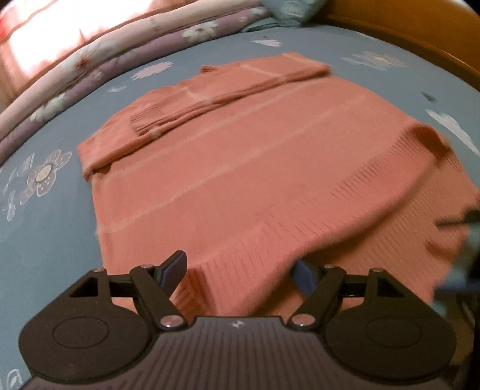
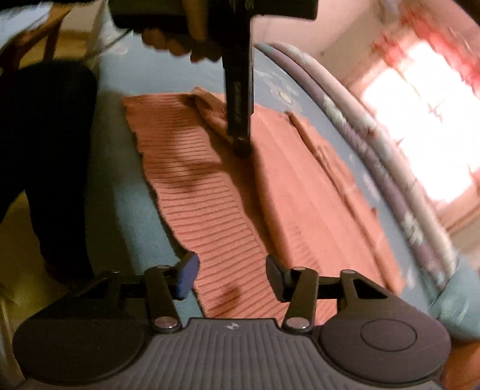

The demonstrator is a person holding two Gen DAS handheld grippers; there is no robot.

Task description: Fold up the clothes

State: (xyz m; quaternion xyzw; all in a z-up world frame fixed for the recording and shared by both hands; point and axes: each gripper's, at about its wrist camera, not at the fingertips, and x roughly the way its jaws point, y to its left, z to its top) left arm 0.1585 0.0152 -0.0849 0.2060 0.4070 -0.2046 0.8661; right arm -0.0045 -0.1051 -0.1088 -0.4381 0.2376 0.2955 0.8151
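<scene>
A salmon-pink knitted sweater [image 1: 240, 156] lies flat on the blue flowered bedsheet [image 1: 54, 225], with one sleeve [image 1: 210, 93] folded across its far part. In the left wrist view my left gripper [image 1: 240, 273] hovers open over the near ribbed hem [image 1: 270, 240], its pads clear of the knit. In the right wrist view the ribbed hem [image 2: 192, 186] runs down between the fingers of my right gripper [image 2: 232, 276], which stand apart without pressing on it. Further along the hem, my left gripper [image 2: 241, 147] points down at the sweater, held by a hand [image 2: 177, 45].
Folded purple and pink flowered quilts [image 1: 90, 69] line the far side of the bed. A teal pillow [image 1: 291, 12] and the wooden bed frame [image 1: 420, 36] are at the back right. A person's dark-clad leg [image 2: 45, 150] stands beside the bed's edge, and a bright curtained window [image 2: 420, 120] is beyond.
</scene>
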